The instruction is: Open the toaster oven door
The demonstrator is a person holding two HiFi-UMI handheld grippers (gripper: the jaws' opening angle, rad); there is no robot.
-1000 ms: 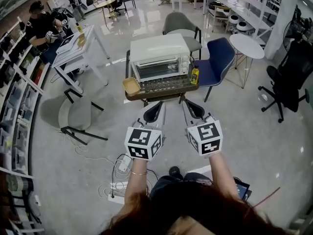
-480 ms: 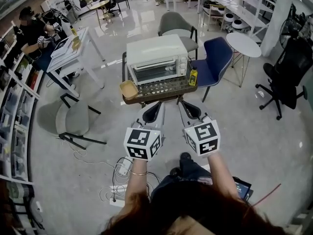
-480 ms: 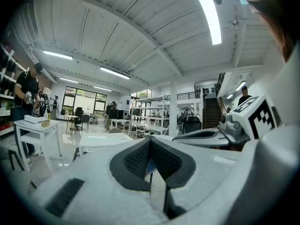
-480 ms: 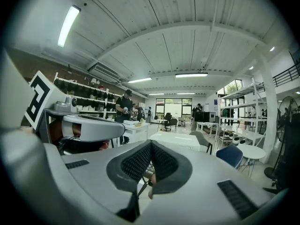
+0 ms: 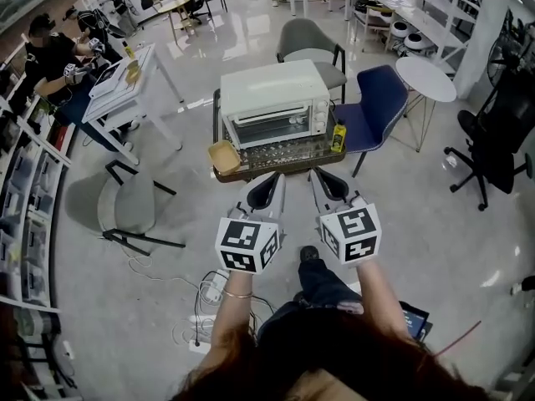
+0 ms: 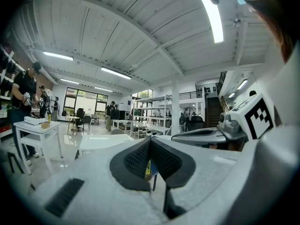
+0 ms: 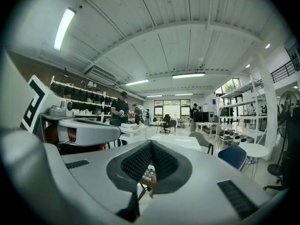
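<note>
A white toaster oven (image 5: pixel 274 102) stands on a small dark table (image 5: pixel 251 168), its glass door closed. My left gripper (image 5: pixel 270 182) and right gripper (image 5: pixel 323 179) hover side by side just short of the table's near edge, both shut with nothing between the pads. In the left gripper view the oven's white top (image 6: pixel 105 142) shows beyond the closed jaw tips (image 6: pixel 150 140). In the right gripper view the oven top (image 7: pixel 176 141) lies past the closed tips (image 7: pixel 151 143).
A tan bowl (image 5: pixel 224 154) sits at the table's left end, a yellow bottle (image 5: pixel 338 137) at its right end. A grey chair (image 5: pixel 311 47) and a blue chair (image 5: pixel 378 107) stand behind. A white desk (image 5: pixel 134 82) with a person is far left. Cables (image 5: pixel 205 295) lie on the floor.
The view has shifted slightly: the oven and table sit a little lower and to the right in the head view. Both grippers keep their place and stay shut.
</note>
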